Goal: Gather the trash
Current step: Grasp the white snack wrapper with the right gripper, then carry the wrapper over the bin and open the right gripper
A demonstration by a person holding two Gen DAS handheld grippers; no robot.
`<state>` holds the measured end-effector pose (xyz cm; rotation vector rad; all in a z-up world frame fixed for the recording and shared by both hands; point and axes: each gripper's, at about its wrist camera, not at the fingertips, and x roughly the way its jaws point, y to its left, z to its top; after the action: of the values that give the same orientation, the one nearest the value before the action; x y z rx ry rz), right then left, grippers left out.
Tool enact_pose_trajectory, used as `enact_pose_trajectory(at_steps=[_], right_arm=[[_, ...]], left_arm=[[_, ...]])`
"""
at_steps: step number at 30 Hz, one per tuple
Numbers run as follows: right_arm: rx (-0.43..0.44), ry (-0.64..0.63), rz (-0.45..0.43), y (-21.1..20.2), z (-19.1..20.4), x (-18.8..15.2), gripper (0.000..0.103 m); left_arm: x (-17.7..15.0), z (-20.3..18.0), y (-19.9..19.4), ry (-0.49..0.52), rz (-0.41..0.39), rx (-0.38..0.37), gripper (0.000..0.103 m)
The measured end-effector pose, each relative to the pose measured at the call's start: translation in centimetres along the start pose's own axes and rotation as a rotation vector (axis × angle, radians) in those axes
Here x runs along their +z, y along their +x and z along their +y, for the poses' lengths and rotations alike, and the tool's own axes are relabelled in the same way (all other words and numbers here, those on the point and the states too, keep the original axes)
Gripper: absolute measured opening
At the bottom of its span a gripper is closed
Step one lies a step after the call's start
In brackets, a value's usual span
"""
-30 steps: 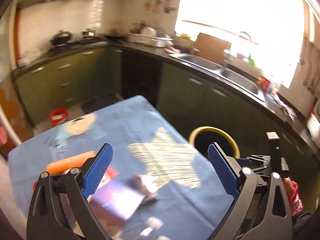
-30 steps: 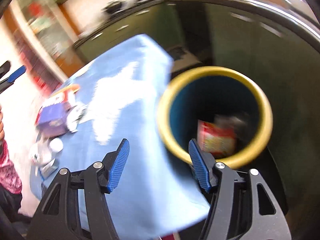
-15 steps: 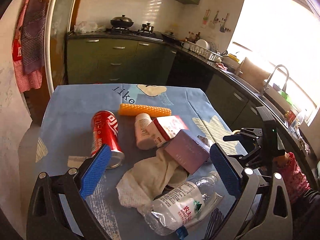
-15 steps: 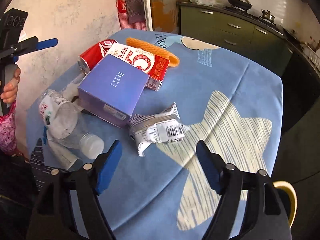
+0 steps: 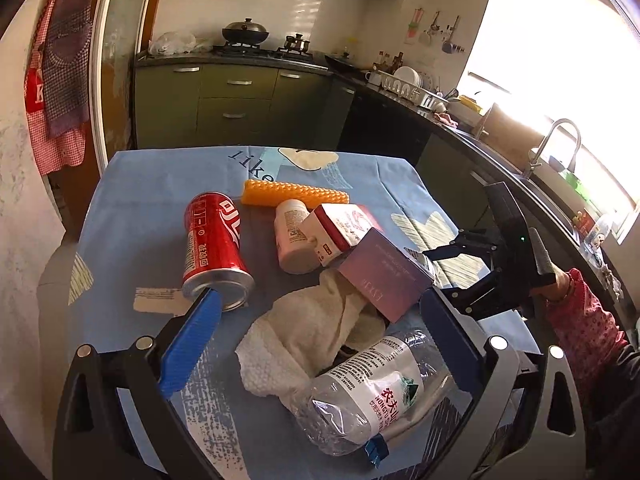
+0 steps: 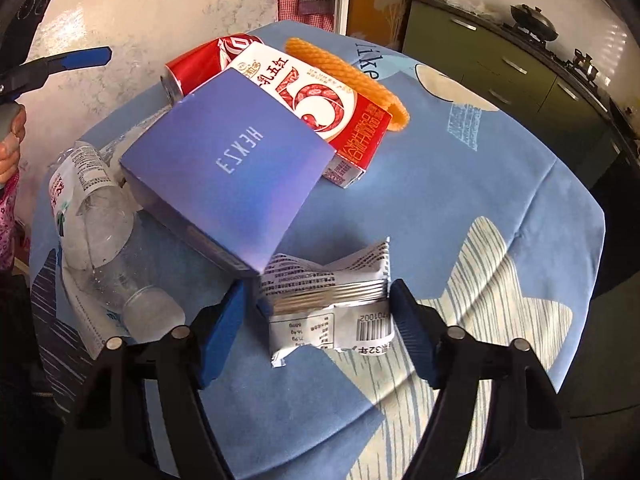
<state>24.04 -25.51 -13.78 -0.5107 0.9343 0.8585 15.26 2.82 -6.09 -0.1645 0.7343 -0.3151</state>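
**A:** Both views have swung off the yellow-rimmed bin and back onto the table since a second ago. The right hand-held gripper (image 6: 316, 320) now sits low over the silver snack wrapper (image 6: 328, 300), jaws either side of it; they have just been narrowing, yet I see no pad pressing on the foil.

**B:** So spread, wrapper between them, nothing pinched. And the left?

**A:** The left hand-held gripper (image 5: 316, 340) is spread wide and empty, hanging above the crumpled paper towel (image 5: 308, 340) and the crushed plastic bottle (image 5: 368, 400) at the near edge of the table (image 5: 132, 184).

**B:** How far along would you call the job?

**A:** Early to middling, as a guess. The bin had a couple of items in it a second ago, but most of the trash is on the cloth: wrapper, towel, bottle, a purple box (image 6: 232, 168), a red-and-white carton (image 6: 320, 108), a red can (image 5: 214, 244), a small white pill bottle (image 5: 292, 236) and an orange ridged roll (image 5: 294, 196) toward the far edge.

**B:** Anything in the way of the wrapper?

**A:** The purple box. Its corner overhangs the wrapper's upper left, right beside the left pad, so a closing jaw could nudge or catch the box. The plastic bottle lies just beyond, clear of the pads. The star-patterned side of the table is bare.
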Motion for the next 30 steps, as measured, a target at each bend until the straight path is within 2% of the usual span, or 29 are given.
enact_pose_trajectory(at_steps=[2, 5, 11, 16, 21, 26, 30], right_arm=[[0.003, 0.017, -0.003, -0.1, -0.1, -0.1, 0.055], [-0.017, 0.026, -0.007, -0.4, 0.1, -0.6, 0.051], [-0.020, 0.098, -0.045, -1.7, -0.2, -2.2, 0.050], [-0.056, 0.173, -0.119, -5.0, -0.9, -4.4, 0.050], [-0.157, 0.332, -0.184, -9.4, -3.7, -9.3, 0.051], [-0.287, 0.511, -0.171, -12.4, -7.3, -15.2, 0.052], [-0.365, 0.613, -0.142, -13.5, -9.8, -19.0, 0.059]], left_arm=[[-0.1, -0.1, 0.1, 0.001, 0.004, -0.003, 0.098], [0.0, -0.1, 0.1, -0.002, 0.007, -0.006, 0.098], [0.0, -0.7, -0.1, 0.013, 0.005, -0.019, 0.098], [0.2, -1.4, -0.3, 0.030, 0.005, -0.024, 0.098], [0.2, -2.3, -0.3, 0.049, 0.008, -0.042, 0.098], [0.5, -3.4, 0.2, 0.076, 0.015, -0.062, 0.098], [0.7, -4.3, 0.5, 0.098, 0.019, -0.078, 0.098]])
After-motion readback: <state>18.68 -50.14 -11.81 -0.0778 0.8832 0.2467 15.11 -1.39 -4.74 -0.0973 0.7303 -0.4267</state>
